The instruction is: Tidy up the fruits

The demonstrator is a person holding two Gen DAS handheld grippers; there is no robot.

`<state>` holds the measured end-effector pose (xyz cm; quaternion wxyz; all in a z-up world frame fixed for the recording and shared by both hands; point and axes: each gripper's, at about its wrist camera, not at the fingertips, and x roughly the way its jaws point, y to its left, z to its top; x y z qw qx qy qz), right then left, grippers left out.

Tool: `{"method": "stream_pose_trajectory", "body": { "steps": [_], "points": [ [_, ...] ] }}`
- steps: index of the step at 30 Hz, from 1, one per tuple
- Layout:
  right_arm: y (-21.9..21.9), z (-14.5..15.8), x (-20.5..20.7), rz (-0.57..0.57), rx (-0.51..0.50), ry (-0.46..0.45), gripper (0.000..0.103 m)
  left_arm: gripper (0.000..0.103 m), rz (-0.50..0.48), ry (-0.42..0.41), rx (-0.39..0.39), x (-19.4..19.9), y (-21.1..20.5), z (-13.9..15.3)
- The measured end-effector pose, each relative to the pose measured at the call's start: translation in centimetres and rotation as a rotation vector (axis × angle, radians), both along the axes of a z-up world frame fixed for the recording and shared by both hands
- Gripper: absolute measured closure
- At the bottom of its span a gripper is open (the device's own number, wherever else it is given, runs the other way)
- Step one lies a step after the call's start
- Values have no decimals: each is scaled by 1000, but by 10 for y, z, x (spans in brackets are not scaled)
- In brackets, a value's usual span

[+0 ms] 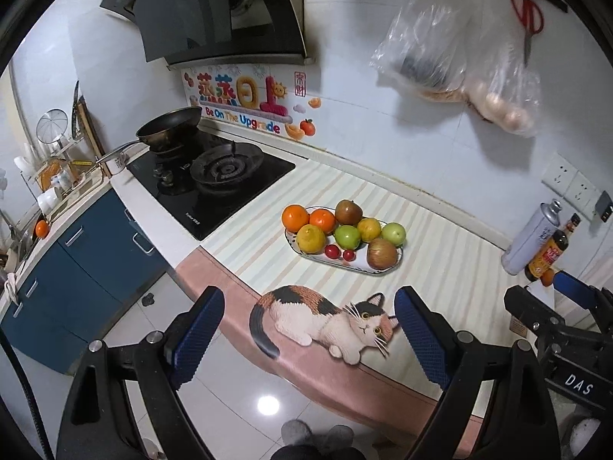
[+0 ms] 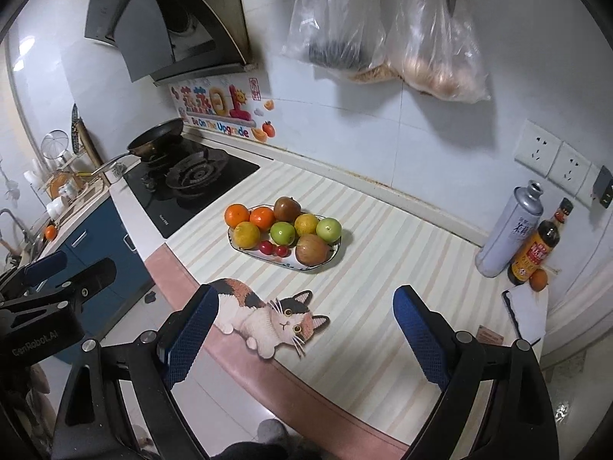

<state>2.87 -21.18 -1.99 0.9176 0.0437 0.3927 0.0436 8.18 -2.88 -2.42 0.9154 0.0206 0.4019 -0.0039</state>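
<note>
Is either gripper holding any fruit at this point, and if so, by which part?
Nothing is held. The left gripper and right gripper are both open and empty, short of the fruit plate on the counter.

— What's sitting around the stove [image 1: 214,188]?
— A frying pan [image 1: 170,126] is resting on its far burner, a range hood [image 1: 214,11] is hanging above it, and plastic bags [image 2: 387,34] are hanging right of it.
— Further right?
— A gray can [image 2: 511,230] is standing beside a sauce bottle [image 2: 536,249].

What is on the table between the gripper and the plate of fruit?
In the right wrist view, only the cat picture on the striped mat lies between the open right gripper and the fruit plate; nothing else is there.
</note>
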Motion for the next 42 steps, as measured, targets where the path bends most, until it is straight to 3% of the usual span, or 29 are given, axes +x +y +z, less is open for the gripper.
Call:
{"method": "stream_pose_trajectory", "body": {
  "steps": [11, 29, 42],
  "points": [
    [0, 11, -19, 11, 33, -4, 8, 12, -14, -21, -2, -20, -5, 10],
    [-5, -18, 81, -73, -16, 55, 8, 12, -26, 29, 42, 66, -8, -13],
    [-4, -49, 105, -87, -31, 117, 8, 12, -4, 77, 41, 99, 1, -35]
  ]
}}
